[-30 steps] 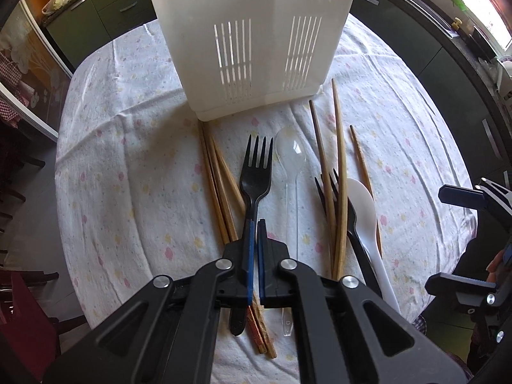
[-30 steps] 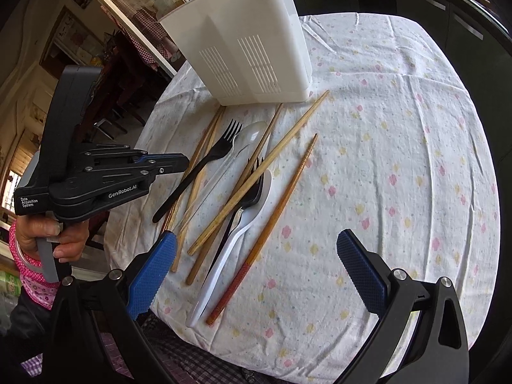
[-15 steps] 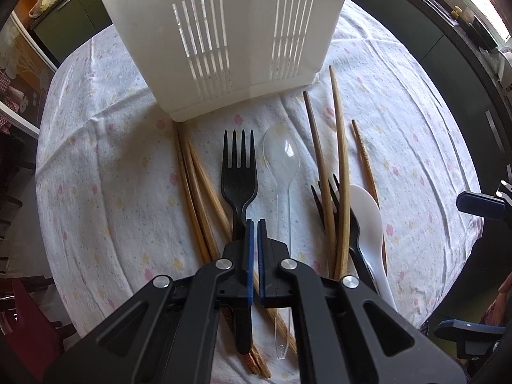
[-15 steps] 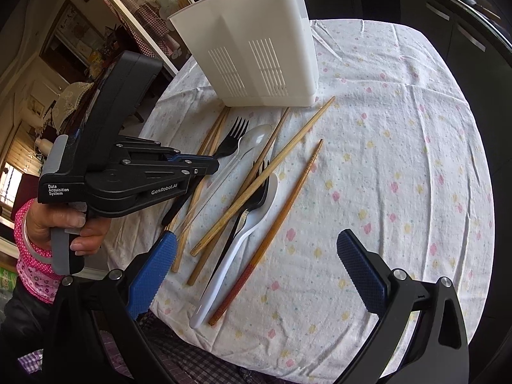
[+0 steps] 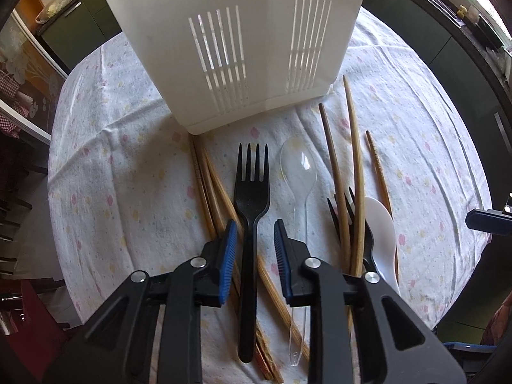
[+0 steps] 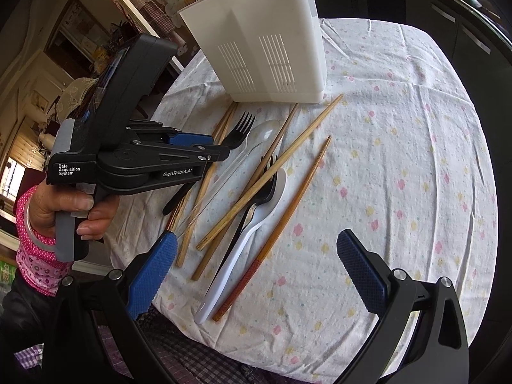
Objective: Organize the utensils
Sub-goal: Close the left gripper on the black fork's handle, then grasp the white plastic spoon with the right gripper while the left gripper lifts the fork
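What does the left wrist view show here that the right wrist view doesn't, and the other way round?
Left wrist only: the left tool's jaws seen end on, opening, with the black fork's handle between them, pads not touching it.

Right wrist only: the hand holding the left tool, seen from the side, and the right tool wide open with nothing between its pads.

Both: the white caddy, the clear spoon, the white spoon, a second black fork under chopsticks and the floral tablecloth.

Dark green cabinets (image 5: 416, 28) line the sunlit room, with a glass-fronted cupboard (image 6: 105, 9) opposite.
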A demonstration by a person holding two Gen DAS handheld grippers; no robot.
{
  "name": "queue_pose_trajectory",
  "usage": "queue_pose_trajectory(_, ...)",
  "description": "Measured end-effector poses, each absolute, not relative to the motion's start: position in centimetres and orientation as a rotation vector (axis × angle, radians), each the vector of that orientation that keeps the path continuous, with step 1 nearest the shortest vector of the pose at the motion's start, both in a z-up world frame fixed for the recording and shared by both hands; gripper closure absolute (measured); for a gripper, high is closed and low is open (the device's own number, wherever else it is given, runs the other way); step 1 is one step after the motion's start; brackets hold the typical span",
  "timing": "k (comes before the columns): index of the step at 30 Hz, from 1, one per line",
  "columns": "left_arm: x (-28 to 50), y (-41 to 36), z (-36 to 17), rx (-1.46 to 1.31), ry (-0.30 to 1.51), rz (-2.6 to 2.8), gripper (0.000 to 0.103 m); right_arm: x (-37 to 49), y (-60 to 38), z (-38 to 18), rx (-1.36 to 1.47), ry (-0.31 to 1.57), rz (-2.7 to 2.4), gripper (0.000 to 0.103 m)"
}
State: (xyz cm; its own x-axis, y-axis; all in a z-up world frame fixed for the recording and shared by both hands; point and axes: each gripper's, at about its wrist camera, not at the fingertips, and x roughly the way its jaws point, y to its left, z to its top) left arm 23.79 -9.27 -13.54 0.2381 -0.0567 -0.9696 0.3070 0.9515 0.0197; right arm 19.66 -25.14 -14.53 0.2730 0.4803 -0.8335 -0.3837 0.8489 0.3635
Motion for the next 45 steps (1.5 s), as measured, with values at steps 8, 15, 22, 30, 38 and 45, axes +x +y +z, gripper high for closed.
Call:
queue_pose_trajectory(8,23.6,-9.6,-13.8,0.256,1.311,-0.260,0.089,19.9,-25.4,-14.9,0.097,1.165,0.571,0.004)
queue_pose_trajectory(15,23.3,-10.1,-13.9,0.233,1.307,-0.270,0.095,21.2,-25.7,-16.0,0.133,1.199,0.573,0.005)
queue_pose_trajectory(22,22.3,-8.8,-12.6,0.199,1.259,-0.285,0.095,23.3,-25.1,-17.6,0.136,1.267,0.553,0.049)
queue_pose_trajectory(30,20.6,-8.8,-11.4,0.210,1.234,-0.325,0.095,25.3,-23.6,-19.0,0.101,1.294,0.507,0.090)
queue_pose_trajectory(38,20.1,-8.3,-11.1,0.207,1.225,-0.335,0.095,26.5,-22.7,-19.7,0.124,1.340,0.540,0.088)
queue_pose_trajectory(45,19.7,-8.1,-11.0,0.196,1.223,-0.333,0.095,26.5,-22.2,-19.2,0.078,1.272,0.492,0.099)
